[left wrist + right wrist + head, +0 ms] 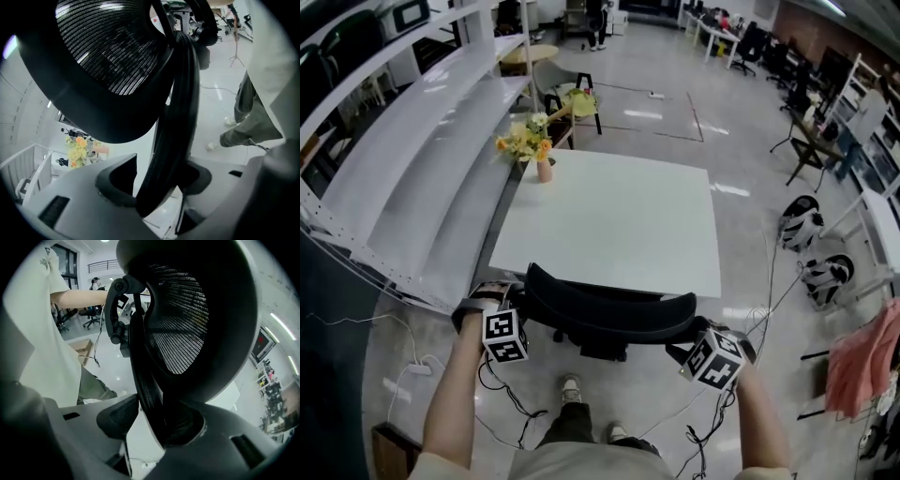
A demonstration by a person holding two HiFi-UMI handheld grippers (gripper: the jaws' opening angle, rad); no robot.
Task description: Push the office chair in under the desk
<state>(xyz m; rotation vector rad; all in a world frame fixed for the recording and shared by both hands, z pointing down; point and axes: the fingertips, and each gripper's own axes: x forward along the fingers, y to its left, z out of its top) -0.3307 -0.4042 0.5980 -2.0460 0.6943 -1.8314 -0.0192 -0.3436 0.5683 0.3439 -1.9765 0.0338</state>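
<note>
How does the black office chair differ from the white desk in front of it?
The office chair is black with a curved mesh backrest; the desk is white and flat-topped. The desk carries a flower vase; the office chair is clamped at its backrest ends by the left claw and right claw.

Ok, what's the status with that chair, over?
Jaws of left gripper and right gripper clamped on the office chair, backrest edges. Chair at desk edge, seat unseen. Nothing seen blocking.

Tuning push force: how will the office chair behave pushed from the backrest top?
The office chair likely rolls on the glossy floor; wheels are hidden. Its mesh backrest may flex where left gripper and right gripper clamp the rim. Uneven pushes could swivel it.
</note>
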